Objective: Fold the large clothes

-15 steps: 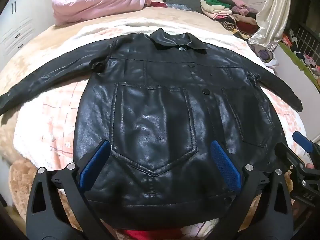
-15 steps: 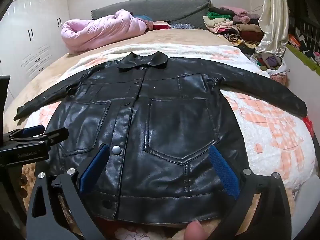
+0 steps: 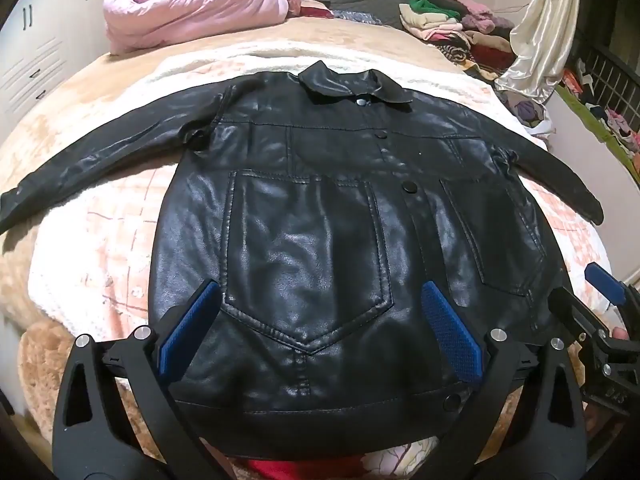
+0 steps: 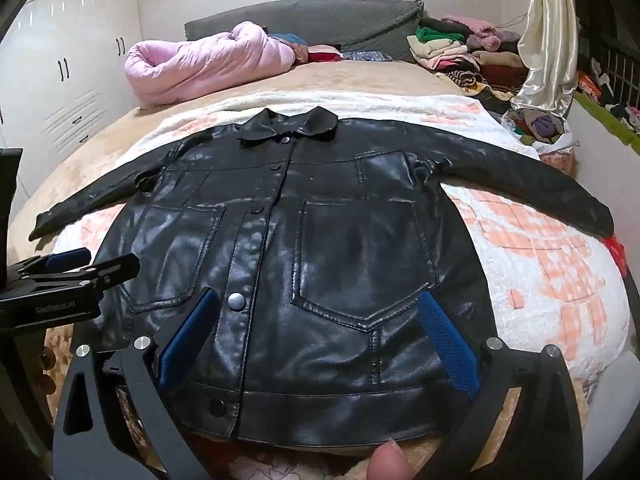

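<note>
A black leather jacket (image 3: 320,208) lies flat and face up on the bed, collar away from me, both sleeves spread out to the sides. It also shows in the right wrist view (image 4: 320,240). My left gripper (image 3: 320,332) is open and empty, hovering over the jacket's lower left pocket near the hem. My right gripper (image 4: 316,336) is open and empty over the lower right pocket. Each gripper shows at the edge of the other's view, the right gripper (image 3: 600,320) and the left gripper (image 4: 72,276).
The bed has a white and pink blanket (image 3: 100,248) over a tan fleece (image 3: 52,128). A pink quilt (image 3: 192,8) lies at the head. Stacked folded clothes (image 4: 460,48) sit at the far right. White wardrobes (image 4: 68,60) stand left. A fingertip (image 4: 386,462) shows at the bottom.
Both grippers have shifted slightly; the jacket lies as before and the jaws stay open.
</note>
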